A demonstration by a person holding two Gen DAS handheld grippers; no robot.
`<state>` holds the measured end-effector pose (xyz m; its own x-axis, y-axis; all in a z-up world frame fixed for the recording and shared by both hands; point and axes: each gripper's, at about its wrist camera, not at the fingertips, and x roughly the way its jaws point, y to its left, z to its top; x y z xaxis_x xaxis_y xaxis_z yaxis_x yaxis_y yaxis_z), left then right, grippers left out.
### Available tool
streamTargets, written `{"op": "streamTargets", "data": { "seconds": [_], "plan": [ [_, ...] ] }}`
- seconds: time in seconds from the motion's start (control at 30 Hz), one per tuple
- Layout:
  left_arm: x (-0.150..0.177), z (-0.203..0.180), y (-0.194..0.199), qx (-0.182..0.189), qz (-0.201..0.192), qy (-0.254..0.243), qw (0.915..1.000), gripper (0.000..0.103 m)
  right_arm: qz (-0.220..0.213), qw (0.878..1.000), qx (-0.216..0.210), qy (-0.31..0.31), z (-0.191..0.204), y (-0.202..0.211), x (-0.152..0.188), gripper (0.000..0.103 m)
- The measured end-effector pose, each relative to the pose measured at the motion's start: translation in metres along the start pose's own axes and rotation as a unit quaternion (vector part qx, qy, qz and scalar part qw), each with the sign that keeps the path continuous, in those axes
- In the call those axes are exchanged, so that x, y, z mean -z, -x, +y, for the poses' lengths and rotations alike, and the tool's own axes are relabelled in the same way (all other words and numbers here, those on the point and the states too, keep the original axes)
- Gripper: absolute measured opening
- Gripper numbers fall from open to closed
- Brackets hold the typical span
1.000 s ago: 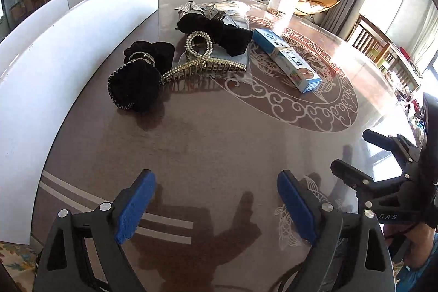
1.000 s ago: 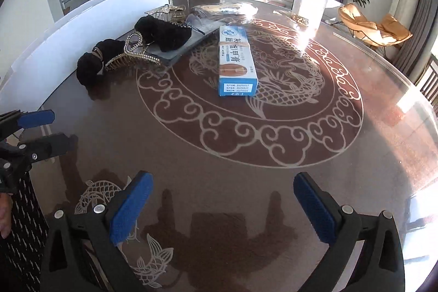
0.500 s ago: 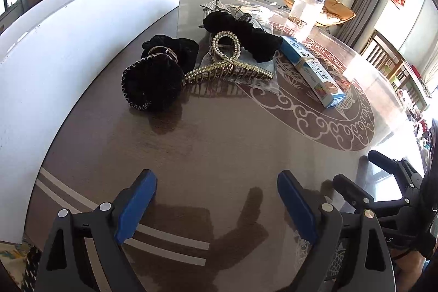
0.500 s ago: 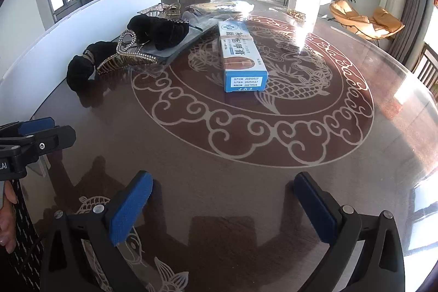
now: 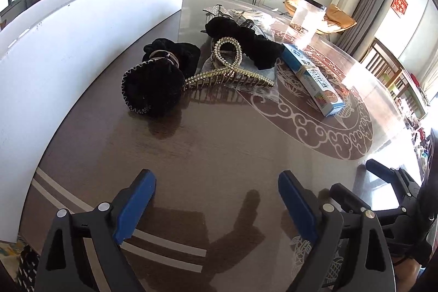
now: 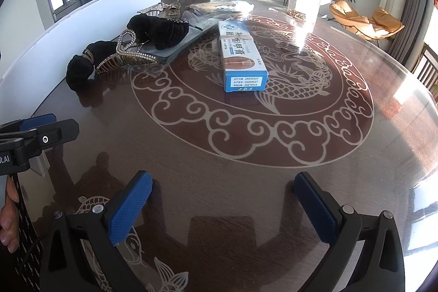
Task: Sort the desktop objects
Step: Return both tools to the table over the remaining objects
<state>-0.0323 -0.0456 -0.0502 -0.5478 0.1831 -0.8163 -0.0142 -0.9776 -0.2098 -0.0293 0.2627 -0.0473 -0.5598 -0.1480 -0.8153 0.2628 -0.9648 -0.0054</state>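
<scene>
Fingers [image 5: 145,199], both pairs, spread and empty above bare bench [image 5: 219,144]; risk: my left snagging the pearl claw clip [image 5: 230,73] tangled against black scrunchies [image 5: 153,86], dragging both.

Hair claw [image 5: 230,73] between scrunchie [image 5: 153,85] and box [image 5: 312,78] on table [image 5: 219,155]

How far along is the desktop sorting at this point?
Nothing looks sorted yet. The black scrunchies, rhinestone hair clip and blue box lie loose on the table. Both the left claw and the right claw are open and empty. All the sorting remains.
</scene>
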Motion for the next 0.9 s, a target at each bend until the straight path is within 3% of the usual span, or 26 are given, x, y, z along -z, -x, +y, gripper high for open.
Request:
{"op": "streamTargets", "data": {
  "seconds": [0.73,0.9],
  "plan": [
    [-0.001,0.007,0.003,0.005,-0.014,0.020,0.9997,0.092,0.012,1.000,-0.008,0.006,-0.002,-0.002,-0.005,0.103],
    [-0.001,0.010,0.003,0.010,-0.016,0.027,0.9994,0.092,-0.040,0.999,0.003,-0.014,-0.025,-0.003,-0.046,0.103]
  ]
}}
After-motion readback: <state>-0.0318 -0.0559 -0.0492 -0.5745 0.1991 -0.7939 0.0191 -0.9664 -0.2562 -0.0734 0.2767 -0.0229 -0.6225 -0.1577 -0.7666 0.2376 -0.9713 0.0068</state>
